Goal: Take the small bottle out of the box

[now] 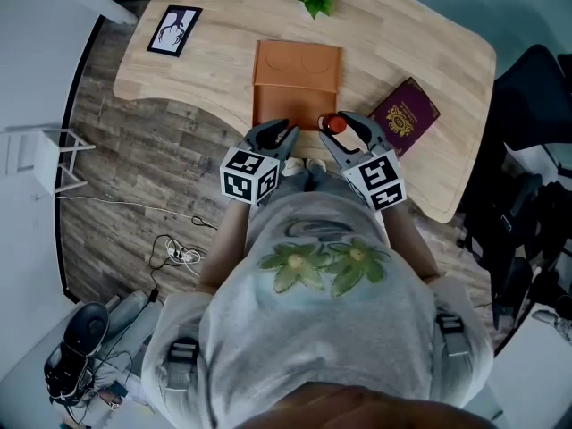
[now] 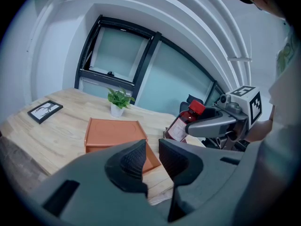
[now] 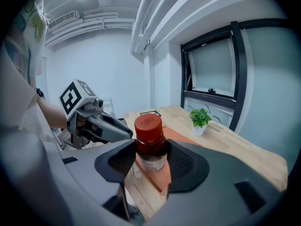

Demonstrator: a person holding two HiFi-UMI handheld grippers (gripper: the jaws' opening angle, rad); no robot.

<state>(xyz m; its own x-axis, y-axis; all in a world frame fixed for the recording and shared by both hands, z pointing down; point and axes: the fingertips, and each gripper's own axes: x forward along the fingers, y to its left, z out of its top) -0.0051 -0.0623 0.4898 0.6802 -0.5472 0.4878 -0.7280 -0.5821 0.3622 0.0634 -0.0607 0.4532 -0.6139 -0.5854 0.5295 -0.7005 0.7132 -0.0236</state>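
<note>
Bottle (image 3: pixel 151 142) first: it sat upright between the jaws of the right gripper (image 3: pixel 151 160), clamped from both sides on its upper body just under the red cap, with the paper label showing below the pads. From the head view I placed it above the near edge of the table (image 1: pixel 420 79), just beside the front right corner of the orange box (image 1: pixel 298 79) and lifted clear of it. By my reading it was already out, with nothing under it but air. It looked like a small brown glass bottle: light, stiff, smooth-walled and breakable if dropped, so I judged the ribbed pads on the plain wall below the cap the right hold. The cap itself could turn or slip, and the label offered poorer footing. With so little weight a moderate squeeze seemed enough, provided the bottle stayed upright. The left gripper (image 2: pixel 151 158) held nothing: its jaws stood a narrow gap apart with only the table and box visible beyond them. It hovered near the box's front edge, close beside the right one. I could not tell from any view whether the box was open or shut.
</note>
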